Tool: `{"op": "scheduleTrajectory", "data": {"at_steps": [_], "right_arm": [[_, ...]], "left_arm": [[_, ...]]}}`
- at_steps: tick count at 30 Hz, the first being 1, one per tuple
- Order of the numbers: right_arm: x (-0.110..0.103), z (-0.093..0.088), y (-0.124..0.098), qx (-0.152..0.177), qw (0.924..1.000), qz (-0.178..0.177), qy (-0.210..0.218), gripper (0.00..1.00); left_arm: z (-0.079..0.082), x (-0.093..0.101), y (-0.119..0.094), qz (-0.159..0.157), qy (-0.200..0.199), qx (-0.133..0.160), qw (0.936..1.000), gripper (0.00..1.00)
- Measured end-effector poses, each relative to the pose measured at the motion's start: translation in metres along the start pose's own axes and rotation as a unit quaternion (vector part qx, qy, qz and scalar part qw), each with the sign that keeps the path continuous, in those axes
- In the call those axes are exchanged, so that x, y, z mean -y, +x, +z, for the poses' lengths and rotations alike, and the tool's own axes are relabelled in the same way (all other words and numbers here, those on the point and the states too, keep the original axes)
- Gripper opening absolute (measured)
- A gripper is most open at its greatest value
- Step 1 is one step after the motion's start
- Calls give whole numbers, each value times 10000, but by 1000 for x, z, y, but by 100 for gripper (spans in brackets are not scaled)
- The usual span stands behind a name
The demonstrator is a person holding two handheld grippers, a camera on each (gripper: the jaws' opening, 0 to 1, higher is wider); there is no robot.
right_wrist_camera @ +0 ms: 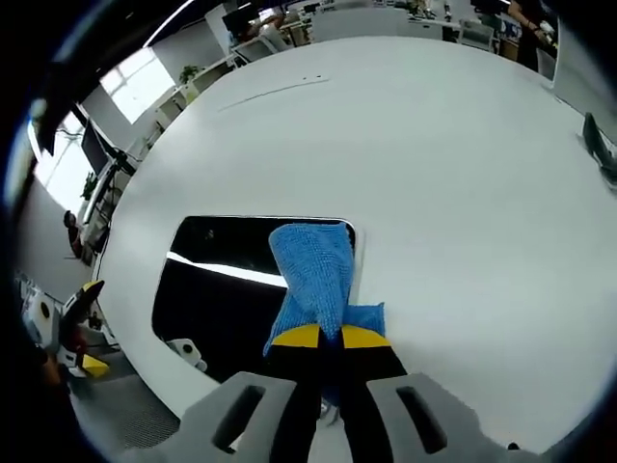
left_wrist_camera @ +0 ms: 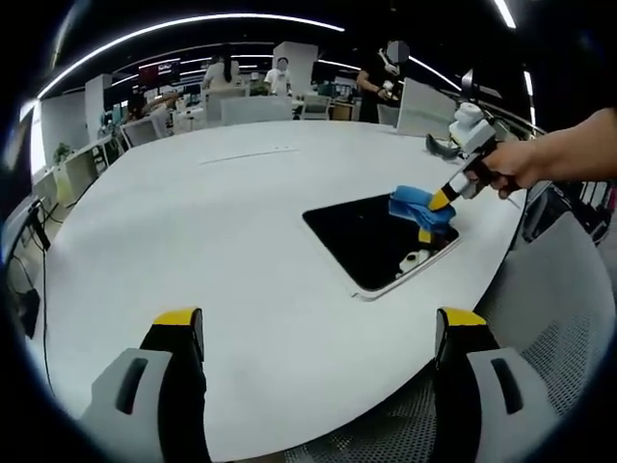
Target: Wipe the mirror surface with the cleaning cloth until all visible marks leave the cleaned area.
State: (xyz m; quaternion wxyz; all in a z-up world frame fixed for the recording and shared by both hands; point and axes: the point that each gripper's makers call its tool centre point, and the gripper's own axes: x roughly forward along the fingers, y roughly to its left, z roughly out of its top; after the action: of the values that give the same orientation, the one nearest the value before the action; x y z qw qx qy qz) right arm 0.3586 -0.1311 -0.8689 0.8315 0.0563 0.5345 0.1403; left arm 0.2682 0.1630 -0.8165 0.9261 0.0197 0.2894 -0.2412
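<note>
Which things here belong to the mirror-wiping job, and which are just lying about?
Job: mirror; blue cloth; right gripper clamping it.
Lying about: dark curved object on the white table; left gripper, open and idle.

Dark rectangular mirror with rounded corners, lying flat on the white surface near its edge, reflecting a bright ceiling strip. Blue cleaning cloth draped over the mirror's 3 o'clock edge, pinched at its lower end, spreading up onto the glass.
</note>
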Motion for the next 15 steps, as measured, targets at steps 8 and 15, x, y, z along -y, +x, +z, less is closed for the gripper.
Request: {"op": "scheduleTrajectory", "data": {"at_steps": [8,15], "right_arm": [[0,-1,2,91,9998,-136,-139,0],[3,2,4,14,9998,-200,-20,0]], "left_arm": [[-2,10,4,-171,25,-113,9998,99],[0,17,4,-289,36,-107,9995,99]]}}
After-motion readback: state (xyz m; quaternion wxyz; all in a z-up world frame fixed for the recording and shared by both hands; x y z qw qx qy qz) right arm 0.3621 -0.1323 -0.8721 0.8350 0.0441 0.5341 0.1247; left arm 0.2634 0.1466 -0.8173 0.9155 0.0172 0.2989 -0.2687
